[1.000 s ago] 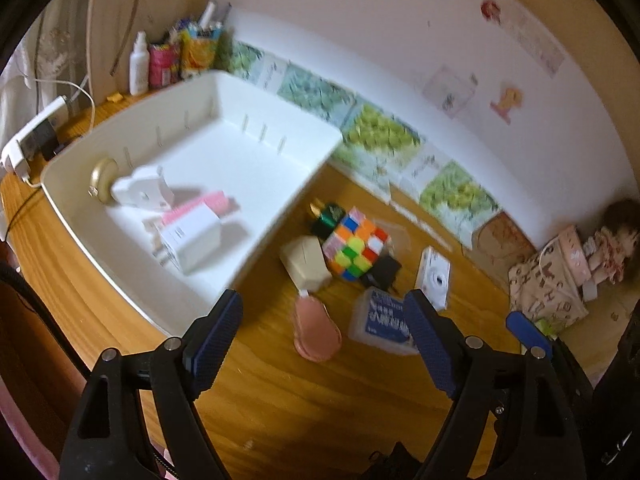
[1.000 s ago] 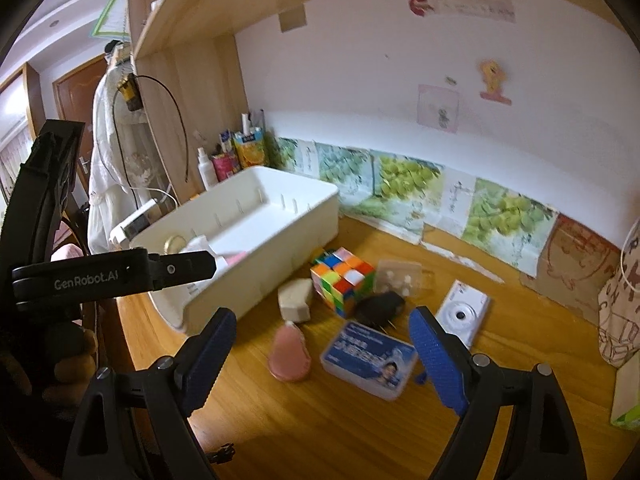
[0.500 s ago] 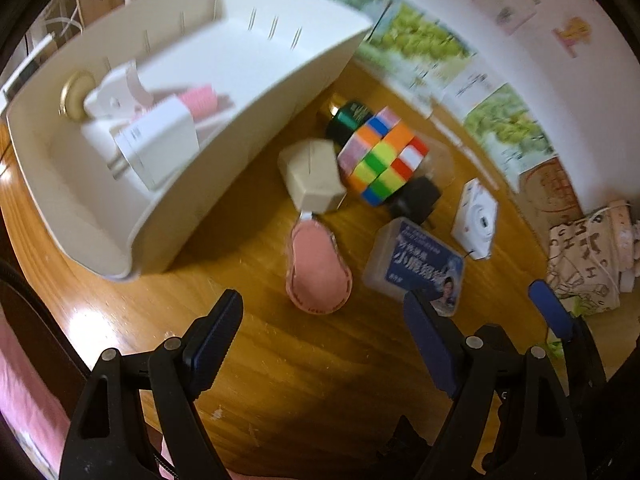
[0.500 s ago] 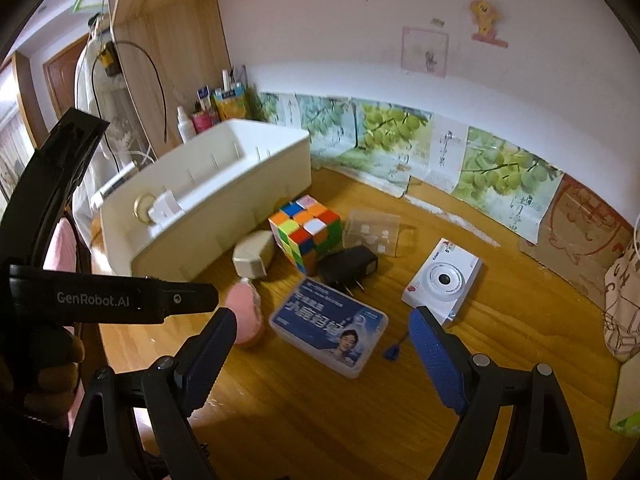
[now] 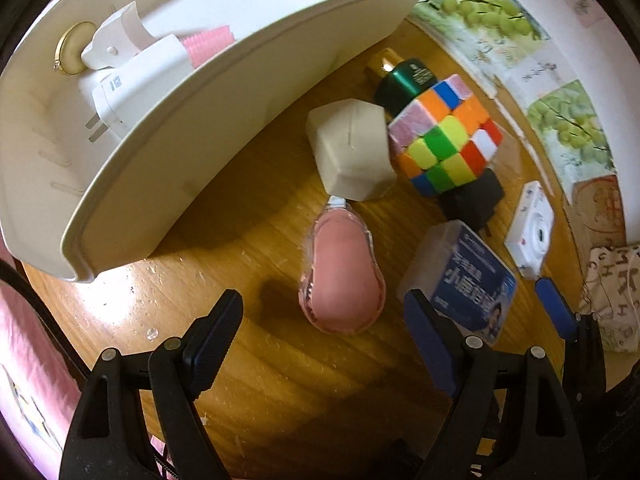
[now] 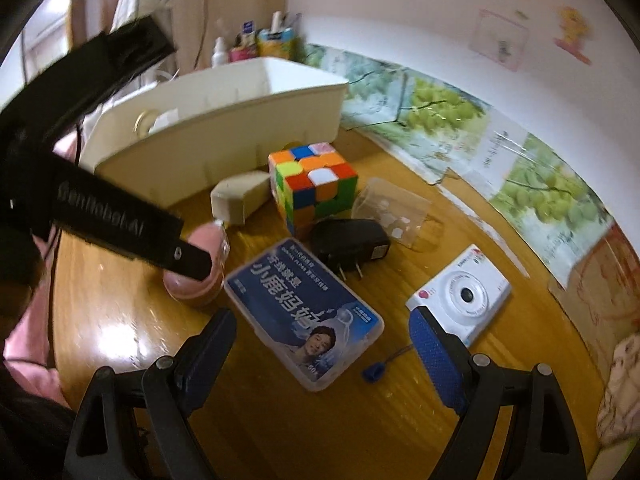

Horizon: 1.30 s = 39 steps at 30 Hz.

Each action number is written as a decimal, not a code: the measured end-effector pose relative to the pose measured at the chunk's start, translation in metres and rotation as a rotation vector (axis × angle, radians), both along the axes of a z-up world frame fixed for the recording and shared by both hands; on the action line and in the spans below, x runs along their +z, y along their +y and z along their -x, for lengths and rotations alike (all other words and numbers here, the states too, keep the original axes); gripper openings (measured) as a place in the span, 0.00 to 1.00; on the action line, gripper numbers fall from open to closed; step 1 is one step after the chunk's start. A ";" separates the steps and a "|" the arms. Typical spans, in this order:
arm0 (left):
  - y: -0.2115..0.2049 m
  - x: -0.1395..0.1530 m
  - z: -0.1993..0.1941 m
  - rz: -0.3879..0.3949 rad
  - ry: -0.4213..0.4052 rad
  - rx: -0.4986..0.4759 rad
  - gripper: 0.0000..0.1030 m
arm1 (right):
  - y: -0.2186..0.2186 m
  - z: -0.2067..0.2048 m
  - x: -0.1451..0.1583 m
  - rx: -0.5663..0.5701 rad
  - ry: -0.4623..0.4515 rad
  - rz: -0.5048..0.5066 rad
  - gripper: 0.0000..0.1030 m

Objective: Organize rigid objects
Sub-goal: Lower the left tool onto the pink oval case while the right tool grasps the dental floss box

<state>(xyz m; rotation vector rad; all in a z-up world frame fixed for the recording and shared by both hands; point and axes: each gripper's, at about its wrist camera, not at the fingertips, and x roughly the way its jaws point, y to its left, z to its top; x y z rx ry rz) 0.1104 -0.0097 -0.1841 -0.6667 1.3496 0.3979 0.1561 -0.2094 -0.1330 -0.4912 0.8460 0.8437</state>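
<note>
— Lowered, both: left gripper (image 5: 322, 322) spread over pink case (image 5: 342, 276) beside white bin (image 5: 224, 92); right gripper (image 6: 322, 346) spread, empty.
— Probably light, stiff, slick. Best pinched across narrow sides.

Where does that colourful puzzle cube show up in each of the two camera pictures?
Left wrist view: the puzzle cube sits upper right of centre, against the beige box.
Right wrist view: the cube sits just above centre, right of the same box.
Shared landmark: the white bin.
</note>
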 end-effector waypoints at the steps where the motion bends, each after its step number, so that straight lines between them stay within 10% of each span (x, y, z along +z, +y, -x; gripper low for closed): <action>1: 0.001 -0.002 -0.001 0.003 0.012 0.008 0.82 | 0.001 -0.001 -0.003 0.015 -0.004 0.004 0.86; 16: 0.008 -0.017 -0.028 0.009 0.109 0.048 0.78 | 0.015 -0.013 -0.032 0.088 0.048 0.017 0.86; 30: 0.009 -0.012 -0.052 0.023 0.099 0.020 0.47 | 0.022 -0.014 -0.036 0.089 0.083 0.032 0.81; 39: 0.007 -0.012 -0.053 0.034 0.079 0.007 0.45 | 0.026 -0.009 -0.032 0.079 0.090 0.074 0.70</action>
